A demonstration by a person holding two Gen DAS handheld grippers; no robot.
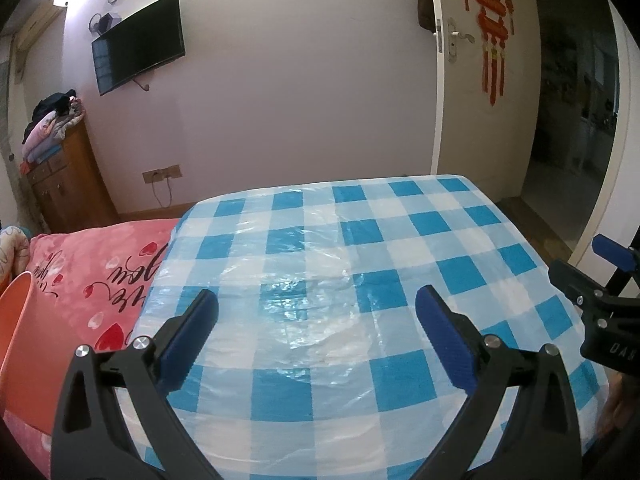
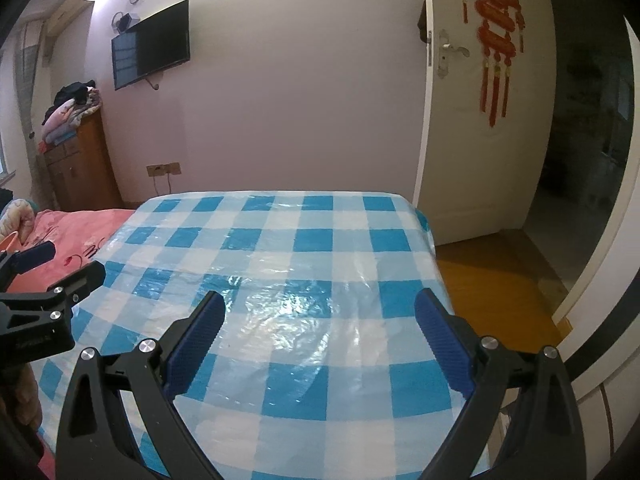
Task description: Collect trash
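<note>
A table with a blue-and-white checked plastic cloth [image 1: 360, 280] fills the middle of both views [image 2: 280, 280]. I see no trash on it. My left gripper [image 1: 316, 308] is open and empty above the near part of the cloth. My right gripper [image 2: 320, 308] is open and empty above the cloth, near its right side. The right gripper's fingers [image 1: 608, 252] show at the right edge of the left wrist view. The left gripper's fingers [image 2: 36, 256] show at the left edge of the right wrist view.
An orange bin [image 1: 16, 344] stands at the left, beside a bed with a pink blanket [image 1: 92, 272]. A wooden cabinet [image 1: 64, 184] with piled clothes stands against the far wall under a TV [image 1: 138, 42]. An open white door [image 2: 480, 120] and wooden floor [image 2: 492, 292] are on the right.
</note>
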